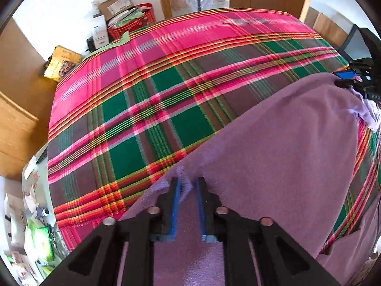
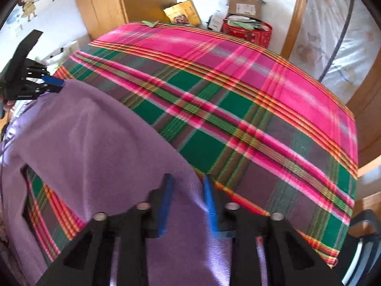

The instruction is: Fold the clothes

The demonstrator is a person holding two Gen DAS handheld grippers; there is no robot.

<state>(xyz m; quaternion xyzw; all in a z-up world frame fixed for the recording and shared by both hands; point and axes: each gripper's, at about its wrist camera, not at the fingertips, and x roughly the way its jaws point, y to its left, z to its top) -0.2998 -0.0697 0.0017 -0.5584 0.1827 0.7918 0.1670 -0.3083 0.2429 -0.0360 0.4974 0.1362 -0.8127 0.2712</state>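
Note:
A purple fleece garment lies spread on a pink, green and red plaid blanket. My left gripper points down at the garment's near edge, its blue pads close together with a bunched fold of the purple cloth pinched between them. In the right wrist view, my right gripper grips another edge of the same garment between its blue pads. Each gripper shows in the other's view at the far corner of the cloth: the right gripper and the left gripper. The garment has an opening where the plaid shows through.
Beyond the blanket's far edge stand a red basket, a cardboard box and a yellow bag against the wall. Wooden door frames flank them. Small clutter lies off the blanket's left side. A dark chair-like frame stands at the right.

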